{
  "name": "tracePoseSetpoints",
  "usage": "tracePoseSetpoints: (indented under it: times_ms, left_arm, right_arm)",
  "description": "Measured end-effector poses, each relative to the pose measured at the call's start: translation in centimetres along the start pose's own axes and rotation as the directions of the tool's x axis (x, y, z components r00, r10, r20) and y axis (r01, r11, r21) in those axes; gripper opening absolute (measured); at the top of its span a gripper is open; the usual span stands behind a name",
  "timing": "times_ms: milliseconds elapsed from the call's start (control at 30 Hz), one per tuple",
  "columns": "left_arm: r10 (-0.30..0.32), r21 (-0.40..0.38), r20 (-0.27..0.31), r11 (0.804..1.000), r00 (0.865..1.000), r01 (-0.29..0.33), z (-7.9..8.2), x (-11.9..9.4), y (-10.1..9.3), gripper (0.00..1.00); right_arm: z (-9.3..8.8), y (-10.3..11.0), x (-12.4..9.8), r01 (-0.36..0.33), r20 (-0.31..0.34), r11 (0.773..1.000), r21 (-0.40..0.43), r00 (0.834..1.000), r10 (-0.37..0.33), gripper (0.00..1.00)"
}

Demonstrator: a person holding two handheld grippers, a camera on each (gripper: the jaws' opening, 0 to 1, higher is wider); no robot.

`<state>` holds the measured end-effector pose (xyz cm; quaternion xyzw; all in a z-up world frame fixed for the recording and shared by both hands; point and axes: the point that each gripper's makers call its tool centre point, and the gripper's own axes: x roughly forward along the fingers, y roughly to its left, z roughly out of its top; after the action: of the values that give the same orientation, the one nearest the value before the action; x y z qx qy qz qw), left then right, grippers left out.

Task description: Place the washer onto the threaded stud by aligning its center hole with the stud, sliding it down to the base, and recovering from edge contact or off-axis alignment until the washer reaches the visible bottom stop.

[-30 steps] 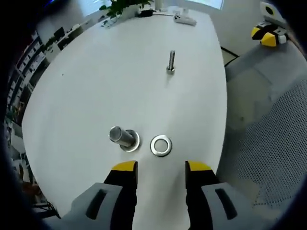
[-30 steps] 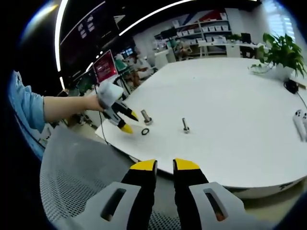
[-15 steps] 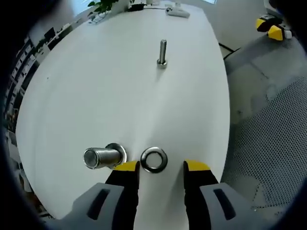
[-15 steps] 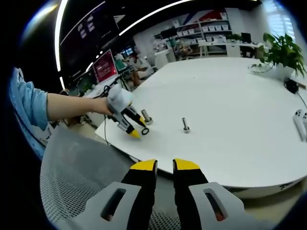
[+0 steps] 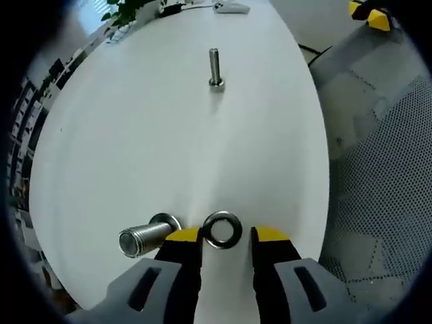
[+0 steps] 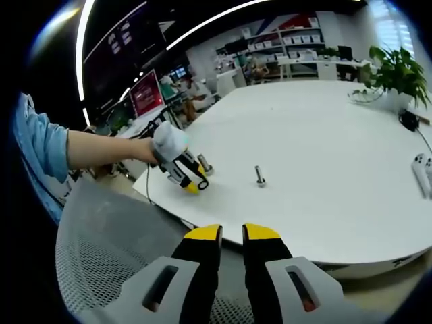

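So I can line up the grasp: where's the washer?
In the left gripper view, the washer lies flat on the white table, between the open jaw tips, beside the thick stud.

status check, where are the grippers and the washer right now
Left gripper open, jaws either side of the washer flat on the table. Right gripper idle, off the table edge. Threaded stud upright, bare, path clear.

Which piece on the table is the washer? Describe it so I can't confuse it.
On the white table, look between the tips of the left hand-held gripper. The washer lies flat there, a thin metal ring beside the wide stud.
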<state>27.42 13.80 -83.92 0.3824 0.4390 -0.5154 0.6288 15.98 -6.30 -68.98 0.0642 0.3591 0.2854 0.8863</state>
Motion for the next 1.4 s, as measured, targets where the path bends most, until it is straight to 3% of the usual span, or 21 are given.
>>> tracePoseSetpoints:
  times_ms: [67, 267, 467, 533, 767, 967, 1233, 1400]
  left_arm:
    - [0.002, 0.032, -0.013, 1.0, 1.0, -0.002, -0.2, -0.2, -0.2, 0.2]
    - [0.04, 0.021, -0.01, 0.999, 0.999, -0.039, -0.3, -0.4, 0.1, 0.19]
    - [0.051, -0.012, 0.028, 0.999, 0.998, -0.051, 0.3, -1.5, 0.1, 0.19]
    - [0.043, -0.059, 0.038, 0.997, 0.998, -0.041, 0.3, -2.1, -0.1, 0.19]
    - [0.078, -0.081, 0.062, 0.994, 0.995, -0.073, 0.4, -4.6, 0.6, 0.19]
    - [0.112, -0.085, 0.091, 0.991, 0.99, -0.104, 1.4, -7.2, 1.4, 0.19]
    - [0.172, -0.036, 0.081, 0.985, 0.982, -0.17, 2.4, -9.4, 3.0, 0.19]
    - [0.181, -0.03, 0.049, 0.983, 0.982, -0.18, 2.1, -9.1, 4.2, 0.19]
  right_arm:
    - [0.0, 0.0, 0.0, 0.0, 0.001, 1.0, 0.001, 1.0, 0.0, 0.15]
    - [0.1, 0.0, 0.0, 0.002, 0.006, 1.0, 0.004, 1.0, -0.002, 0.15]
    - [0.1, 0.0, 0.0, 0.002, 0.009, 1.0, 0.004, 1.0, -0.002, 0.15]
    - [0.1, 0.0, 0.0, 0.002, 0.009, 1.0, 0.004, 1.0, -0.002, 0.15]
    - [0.0, 0.0, 0.0, 0.0, 0.003, 1.0, 0.001, 1.0, 0.0, 0.15]
    - [0.0, 0.0, 0.0, 0.0, 0.002, 1.0, 0.0, 1.0, 0.0, 0.15]
    - [0.0, 0.0, 0.0, 0.001, 0.003, 1.0, 0.0, 1.0, -0.001, 0.15]
    - [0.1, -0.1, 0.0, 0.004, 0.009, 1.0, 0.003, 1.0, -0.004, 0.15]
